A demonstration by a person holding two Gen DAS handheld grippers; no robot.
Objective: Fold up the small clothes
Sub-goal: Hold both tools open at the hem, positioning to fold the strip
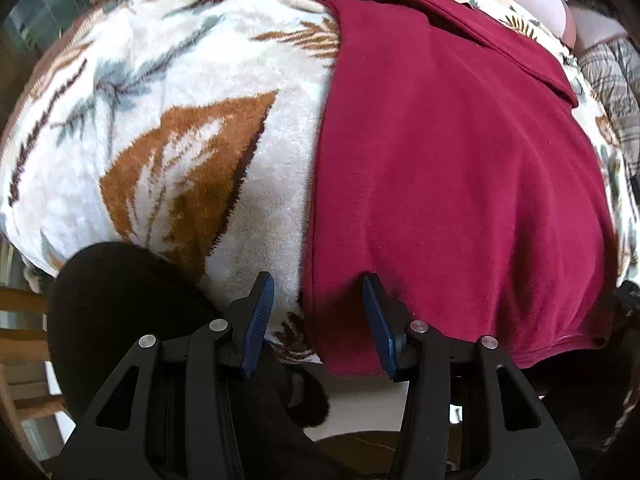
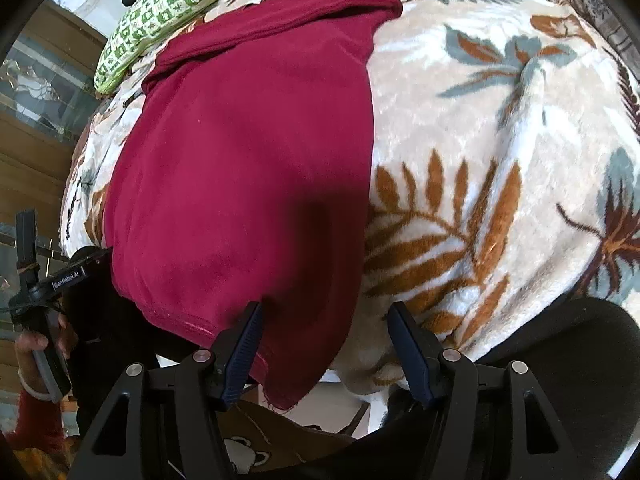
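Maroon garment (image 1: 452,184) lies spread flat on leaf-print blanket (image 1: 176,128), long axis running from near edge of the bed twd far edge. Sides look already turned in, so it reads as a narrow strip; a folded band sits across its far end. Hem hangs slightly over blanket's near edge — probably left there so both tools can get under it.

Left gripper (image 1: 318,320): fingers apart, nothing between them, poised at the hem's left near corner; one pad over red cloth, other over blanket. Contact w/ cloth unclear.

Right gripper (image 2: 326,350): jaws also spread, empty, at the hem's right near corner, where a frayed tip droops past the blanket edge. Left finger overlaps the cloth.

Judgement: symmetric corner stance suggests prep for pinching both near corners & carrying hem twd far end, halving the strip.

Green patterned cloth (image 2: 148,28) bunched near blanket's far-left corner, well apart — likely done or waiting.
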